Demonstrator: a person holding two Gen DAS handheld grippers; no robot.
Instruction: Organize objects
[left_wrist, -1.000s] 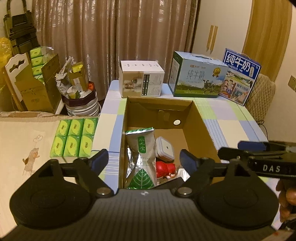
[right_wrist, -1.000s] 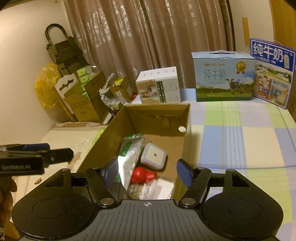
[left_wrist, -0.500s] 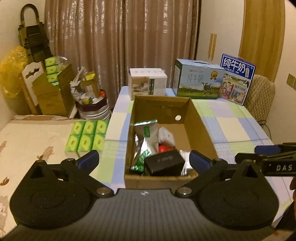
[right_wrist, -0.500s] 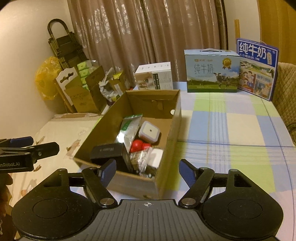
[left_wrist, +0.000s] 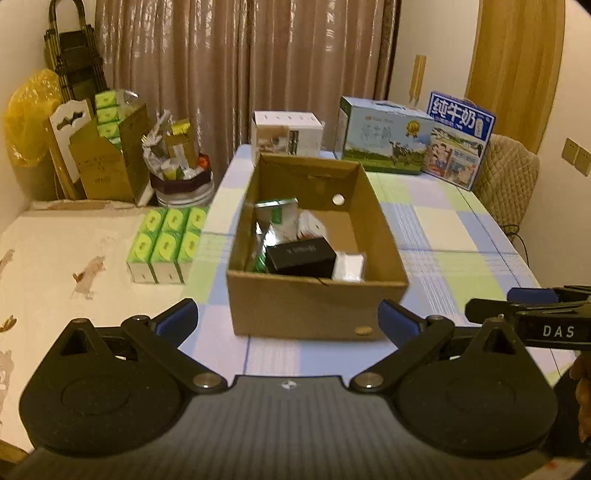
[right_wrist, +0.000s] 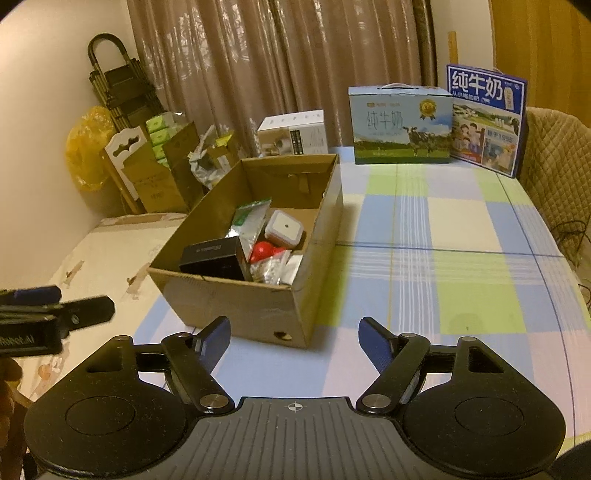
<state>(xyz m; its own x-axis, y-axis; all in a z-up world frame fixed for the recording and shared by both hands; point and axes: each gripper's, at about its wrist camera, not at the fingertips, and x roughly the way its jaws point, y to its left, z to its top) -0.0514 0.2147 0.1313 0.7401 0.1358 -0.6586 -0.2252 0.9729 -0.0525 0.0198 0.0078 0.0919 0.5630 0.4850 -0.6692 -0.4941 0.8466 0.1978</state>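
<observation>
An open cardboard box (left_wrist: 317, 306) stands on the checked table. Inside it lie a black box (left_wrist: 301, 256), a green and silver pouch (left_wrist: 275, 216), a white square container (right_wrist: 283, 229), a red item (right_wrist: 264, 251) and silvery packets (left_wrist: 349, 266). My left gripper (left_wrist: 287, 319) is open, back from the box's near wall, with nothing between its fingers. My right gripper (right_wrist: 295, 334) is open too, short of the box's near right corner (right_wrist: 295, 314), and holds nothing. Each gripper shows at the edge of the other's view.
Green tissue packs (left_wrist: 166, 240) lie left of the box. A white carton (left_wrist: 286, 134) and two milk cartons (left_wrist: 384, 140) (left_wrist: 458, 144) line the table's far edge. A padded chair (left_wrist: 506, 173) is at the right. Boxes and bags crowd the far left corner (left_wrist: 107, 162).
Both grippers have drawn back from over the box, which now sits farther off and fully in view. The black box has come into sight inside it. The left jaws have spread wider.
</observation>
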